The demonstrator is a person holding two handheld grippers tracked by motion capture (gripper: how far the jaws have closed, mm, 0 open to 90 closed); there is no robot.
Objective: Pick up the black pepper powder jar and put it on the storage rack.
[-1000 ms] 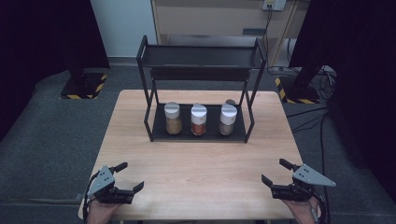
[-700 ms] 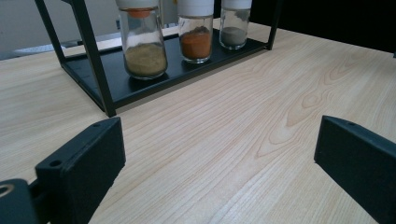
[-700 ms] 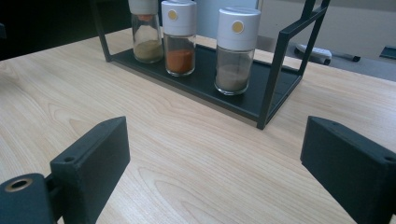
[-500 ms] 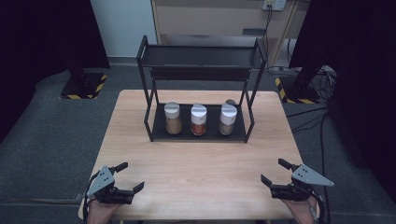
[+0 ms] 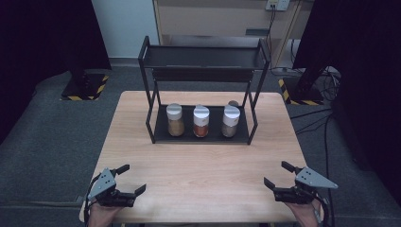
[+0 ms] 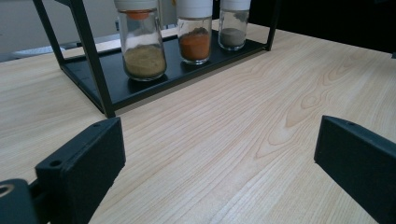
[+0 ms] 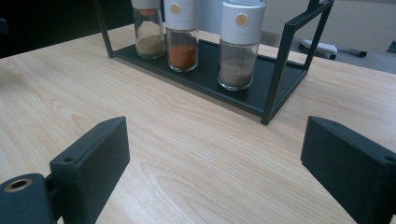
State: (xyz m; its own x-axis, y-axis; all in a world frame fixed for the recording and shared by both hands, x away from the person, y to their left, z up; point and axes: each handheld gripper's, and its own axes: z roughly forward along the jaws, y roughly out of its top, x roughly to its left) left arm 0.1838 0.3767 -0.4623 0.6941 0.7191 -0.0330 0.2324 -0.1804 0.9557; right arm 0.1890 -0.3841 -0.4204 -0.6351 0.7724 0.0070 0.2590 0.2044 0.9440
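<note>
A black two-tier rack [image 5: 202, 134] stands at the far middle of the wooden table [image 5: 203, 165]. On its lower shelf three white-capped glass spice jars stand in a row: a yellowish one [image 5: 174, 120], an orange one [image 5: 201, 121] and a grey one [image 5: 230, 121]. The jars also show in the left gripper view, yellowish [image 6: 141, 44], orange [image 6: 194, 31], grey [image 6: 233, 24], and in the right gripper view, yellowish [image 7: 149, 29], orange [image 7: 182, 34], grey [image 7: 239, 45]. My left gripper [image 5: 131, 179] rests open at the table's near left corner. My right gripper [image 5: 279, 174] rests open at the near right corner. Both hold nothing.
The rack's upper shelf [image 5: 204, 57] is bare. Grey carpet surrounds the table; a cabinet [image 5: 222, 19] stands behind it, and cables [image 5: 326, 123] trail on the floor to the right. Bare wood lies between the grippers and the rack.
</note>
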